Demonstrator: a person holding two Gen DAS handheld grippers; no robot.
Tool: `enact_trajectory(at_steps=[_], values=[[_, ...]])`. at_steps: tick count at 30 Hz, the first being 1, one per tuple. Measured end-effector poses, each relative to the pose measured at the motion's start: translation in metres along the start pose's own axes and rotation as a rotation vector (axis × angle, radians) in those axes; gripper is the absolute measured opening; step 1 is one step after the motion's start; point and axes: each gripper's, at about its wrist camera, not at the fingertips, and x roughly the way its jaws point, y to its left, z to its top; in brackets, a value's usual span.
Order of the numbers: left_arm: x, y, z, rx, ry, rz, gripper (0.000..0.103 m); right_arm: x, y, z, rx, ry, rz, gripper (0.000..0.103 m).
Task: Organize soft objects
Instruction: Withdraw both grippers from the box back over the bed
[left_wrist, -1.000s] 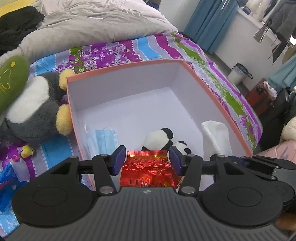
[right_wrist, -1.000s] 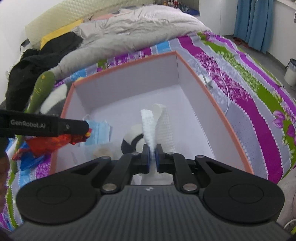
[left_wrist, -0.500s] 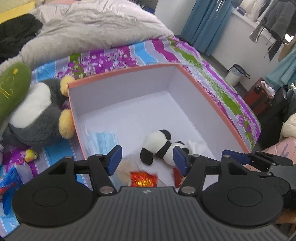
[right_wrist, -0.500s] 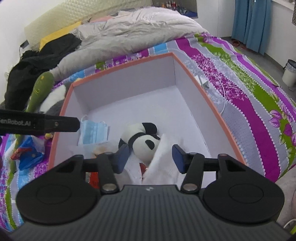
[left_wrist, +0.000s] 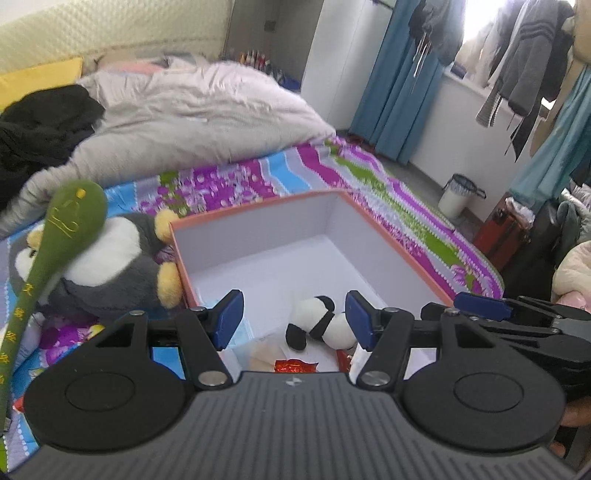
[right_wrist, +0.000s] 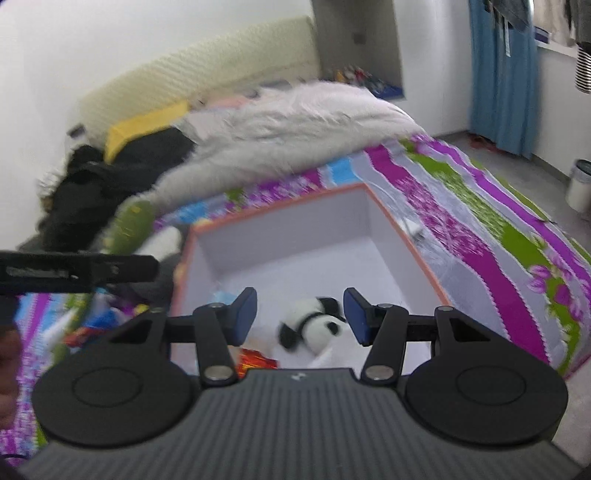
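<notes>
An orange-rimmed box (left_wrist: 388, 236) with a white inside sits on the bed; it also shows in the right wrist view (right_wrist: 413, 247). In it lie a small panda plush (left_wrist: 317, 325) (right_wrist: 314, 328), a red foil packet (left_wrist: 295, 366) (right_wrist: 255, 360), a white cloth (right_wrist: 332, 354) and a blue face mask (right_wrist: 223, 295). My left gripper (left_wrist: 293, 319) is open and empty above the box's near end. My right gripper (right_wrist: 300, 317) is open and empty, also above the near end.
A grey penguin plush (left_wrist: 107, 266) and a long green plush (left_wrist: 48, 254) lie left of the box on the striped bedspread (left_wrist: 369, 177). A grey duvet (left_wrist: 192, 118) and black clothes (left_wrist: 40, 125) lie behind. Small packets (right_wrist: 92, 325) lie left of the box.
My left gripper opened and let the red foil packet fall into the box. My right gripper opened and dropped the white cloth there. Both grippers then rose and pulled back.
</notes>
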Motion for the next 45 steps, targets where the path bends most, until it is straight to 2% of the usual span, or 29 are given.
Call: enact_trajectory(at_steps=[10,14,20,31,37,41,45], values=[[-0.064,0.02,-0.029,-0.048,-0.084,0.049,0.067,-0.023,0.035,-0.008,-0.045,-0.045,0.064,0.055],[-0.082,0.025,-0.037,-0.032,-0.11,0.076,0.067,-0.03,0.054,-0.013,-0.05,-0.067,0.098,0.055],[-0.104,0.044,-0.05,-0.053,-0.137,0.092,0.067,-0.038,0.079,-0.019,-0.068,-0.092,0.104,0.055],[-0.161,0.1,-0.084,-0.123,-0.194,0.154,0.067,-0.035,0.124,-0.047,-0.078,-0.064,0.134,0.055],[-0.19,0.128,-0.11,-0.144,-0.212,0.18,0.067,-0.036,0.155,-0.054,-0.091,-0.055,0.186,0.055],[-0.196,0.146,-0.131,-0.186,-0.209,0.191,0.067,-0.027,0.173,-0.057,-0.123,-0.028,0.192,0.055],[-0.184,0.162,-0.15,-0.213,-0.172,0.214,0.068,-0.007,0.186,-0.066,-0.139,0.007,0.226,0.055]])
